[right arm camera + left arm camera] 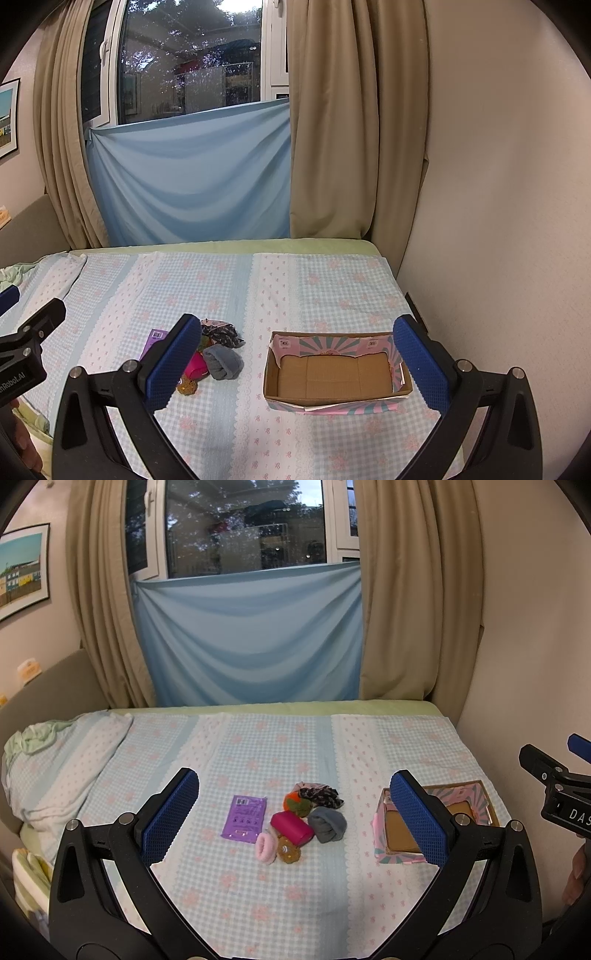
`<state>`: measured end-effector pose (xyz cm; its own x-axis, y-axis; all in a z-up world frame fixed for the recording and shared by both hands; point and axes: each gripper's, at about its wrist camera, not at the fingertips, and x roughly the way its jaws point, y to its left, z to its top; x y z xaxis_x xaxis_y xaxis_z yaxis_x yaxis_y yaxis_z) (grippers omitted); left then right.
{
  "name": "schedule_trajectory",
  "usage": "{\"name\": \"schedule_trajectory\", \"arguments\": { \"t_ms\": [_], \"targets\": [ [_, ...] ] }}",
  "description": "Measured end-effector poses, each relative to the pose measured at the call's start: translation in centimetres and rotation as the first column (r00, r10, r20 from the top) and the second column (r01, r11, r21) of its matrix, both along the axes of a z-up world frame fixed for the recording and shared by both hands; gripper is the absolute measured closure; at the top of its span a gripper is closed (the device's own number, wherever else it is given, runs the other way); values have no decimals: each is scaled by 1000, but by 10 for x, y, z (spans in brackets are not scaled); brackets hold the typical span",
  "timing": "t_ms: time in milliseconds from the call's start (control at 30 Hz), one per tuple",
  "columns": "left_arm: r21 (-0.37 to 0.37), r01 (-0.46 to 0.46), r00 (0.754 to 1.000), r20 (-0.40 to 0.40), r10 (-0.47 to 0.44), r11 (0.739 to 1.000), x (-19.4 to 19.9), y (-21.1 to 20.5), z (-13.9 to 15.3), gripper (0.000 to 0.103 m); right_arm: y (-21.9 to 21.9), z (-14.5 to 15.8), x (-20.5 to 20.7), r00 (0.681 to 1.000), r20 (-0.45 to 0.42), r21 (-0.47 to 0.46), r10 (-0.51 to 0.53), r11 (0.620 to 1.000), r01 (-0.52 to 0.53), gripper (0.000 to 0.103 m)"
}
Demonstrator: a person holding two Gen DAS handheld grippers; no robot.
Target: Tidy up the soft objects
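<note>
Both grippers held above the bed, fingers spread and empty: soft-object pile lies centred ahead of left gripper, the nearer one; right gripper faces empty cardboard box, pile to its left.

On the checked blue-and-pink bedspread, a cluster of small soft items lies left of the open cardboard box with pink patterned sides. A flat purple sachet lies at the cluster's left edge. A checked pillow sits far left.
</note>
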<state>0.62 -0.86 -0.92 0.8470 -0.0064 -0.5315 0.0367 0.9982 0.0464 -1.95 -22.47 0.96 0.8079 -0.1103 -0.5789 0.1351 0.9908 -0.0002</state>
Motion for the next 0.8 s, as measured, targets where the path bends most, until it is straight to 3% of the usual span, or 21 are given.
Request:
{"name": "schedule_trajectory", "arguments": {
  "t_ms": [500,800],
  "targets": [
    [-29,-20,1000,-8,20,999,-7,4,-6,0,-5,-1,-1,1000,5,-8,19,1000,-19,0],
    [-48,-148,980,-138,140,988,-8,29,-47,0,3,-35,18,984,-63,35,168,986,-166,0]
  ]
}}
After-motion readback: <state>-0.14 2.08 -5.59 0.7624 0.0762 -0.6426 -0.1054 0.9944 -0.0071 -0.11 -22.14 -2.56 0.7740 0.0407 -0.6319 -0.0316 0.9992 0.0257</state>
